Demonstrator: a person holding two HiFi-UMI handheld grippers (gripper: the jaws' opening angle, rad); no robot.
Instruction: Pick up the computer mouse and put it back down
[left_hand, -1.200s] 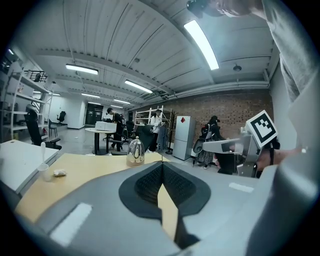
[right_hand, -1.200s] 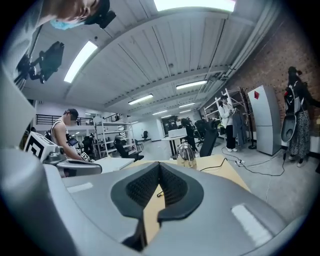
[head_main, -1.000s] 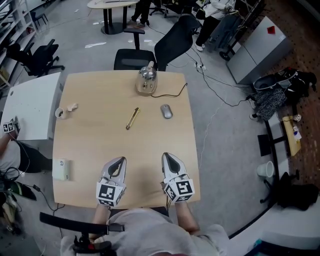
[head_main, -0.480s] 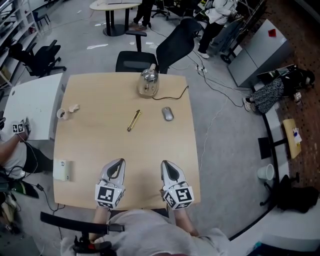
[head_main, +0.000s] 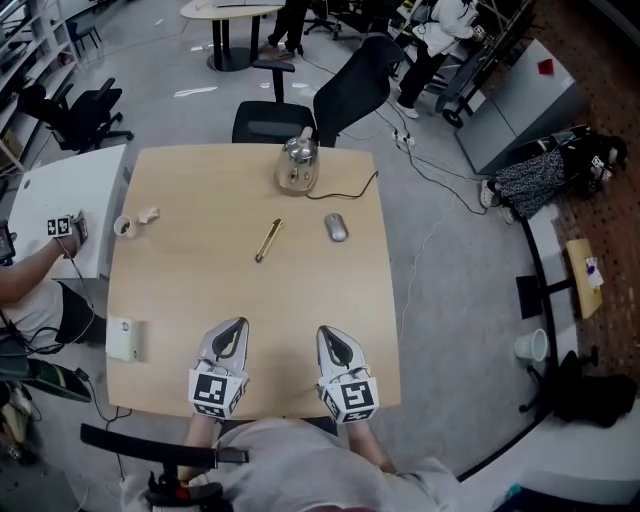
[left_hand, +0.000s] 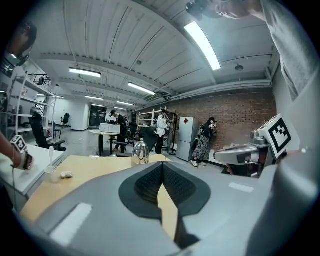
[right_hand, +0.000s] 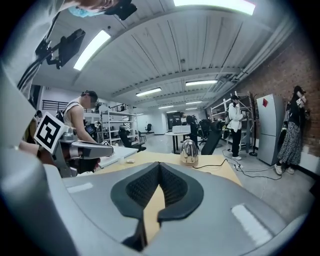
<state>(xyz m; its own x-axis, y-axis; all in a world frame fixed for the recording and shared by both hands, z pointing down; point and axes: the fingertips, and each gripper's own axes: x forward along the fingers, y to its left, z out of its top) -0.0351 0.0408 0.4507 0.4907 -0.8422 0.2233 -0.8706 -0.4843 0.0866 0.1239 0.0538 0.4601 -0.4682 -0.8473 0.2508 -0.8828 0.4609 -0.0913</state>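
The left gripper (head_main: 238, 322) and right gripper (head_main: 325, 330) sit side by side over the near edge of the wooden surface (head_main: 180, 280). Each has its fingers drawn together to a point, with nothing between them. The grey computer mouse (head_main: 335, 227) lies well ahead of the right fingers. A brass tube (head_main: 267, 240) lies ahead, between the two pairs. A steel kettle (head_main: 298, 165) stands farthest ahead, and its cable (head_main: 352, 190) curves beyond the mouse. A white box (head_main: 123, 339) sits left of the left fingers.

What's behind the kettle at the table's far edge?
A black chair stands just past the table edge, right behind the kettle. The kettle covers a bit of that edge; the chair's legs are hidden under its seat.
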